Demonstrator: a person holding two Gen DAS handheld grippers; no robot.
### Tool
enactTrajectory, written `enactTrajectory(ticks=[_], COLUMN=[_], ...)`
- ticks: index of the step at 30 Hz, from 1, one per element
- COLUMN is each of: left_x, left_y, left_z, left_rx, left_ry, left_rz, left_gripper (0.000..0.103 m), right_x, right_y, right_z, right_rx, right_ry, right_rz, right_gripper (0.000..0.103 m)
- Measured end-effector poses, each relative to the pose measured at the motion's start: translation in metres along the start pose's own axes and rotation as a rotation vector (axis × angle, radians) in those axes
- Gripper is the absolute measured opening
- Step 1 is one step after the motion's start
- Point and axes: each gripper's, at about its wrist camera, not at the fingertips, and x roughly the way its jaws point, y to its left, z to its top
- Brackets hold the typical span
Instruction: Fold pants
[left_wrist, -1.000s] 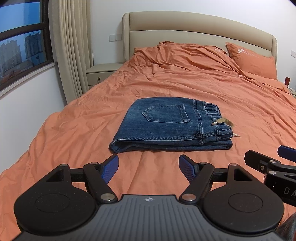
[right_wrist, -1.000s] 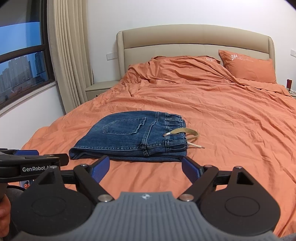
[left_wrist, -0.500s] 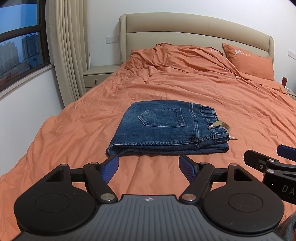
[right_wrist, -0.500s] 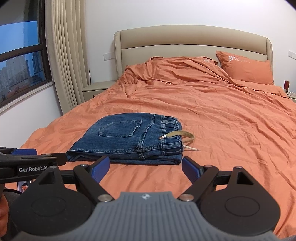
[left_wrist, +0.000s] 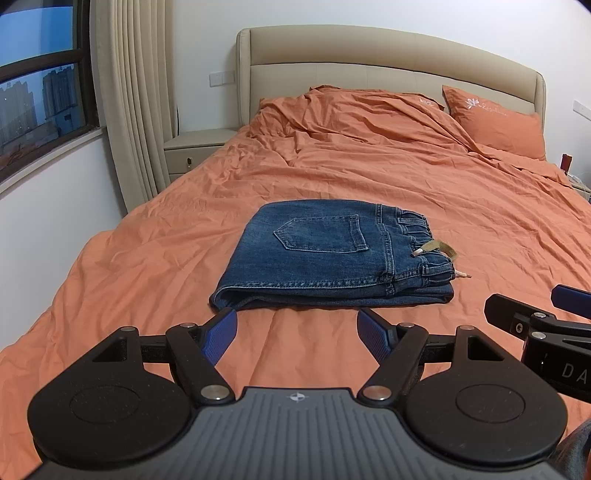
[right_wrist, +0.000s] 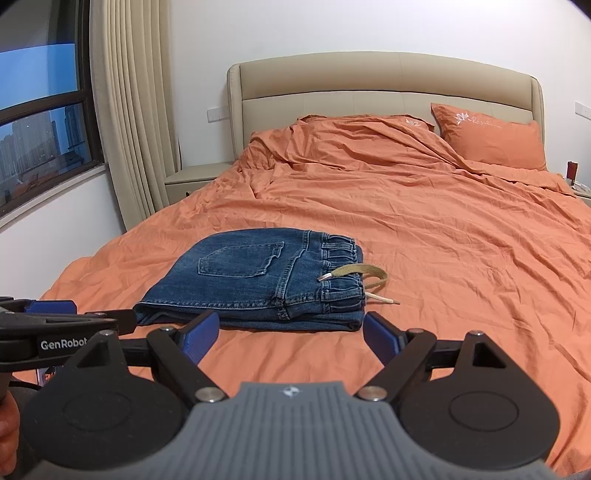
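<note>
Both tongs, left (left_wrist: 297, 334) and right (right_wrist: 290, 338), gape empty short of the folded dark-blue denim pants (left_wrist: 332, 254); snagging its loose tan drawstring (right_wrist: 364, 275) could likely undo the fold.

Even, soft indoor light fills the room from above, while the window (left_wrist: 40, 110) at far left shows only dim blue dusk and adds little. Shadows are faint: a thin dark line lies under the near edge of the folded pants (left_wrist: 332, 254) and in the creases of the orange sheet (left_wrist: 461, 206). Both views are sharp at the centre, but the fisheye bends the curtain (right_wrist: 136, 122) and headboard (right_wrist: 384, 74), and the corners darken.
</note>
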Motion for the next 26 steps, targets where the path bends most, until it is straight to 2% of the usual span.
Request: enactTrajectory(ticks=[26], left_x=[-0.0064], left_y=[-0.0049], left_z=[-0.0006], left_rx=[0.024], left_ry=[-0.021], left_rz=[-0.008], left_gripper=[0.087], right_x=[-0.0036], right_y=[-0.0021], right_z=[-0.0005], right_rx=[0.013], right_ry=[0.003], right_rz=[-0.016], right_gripper=[0.082])
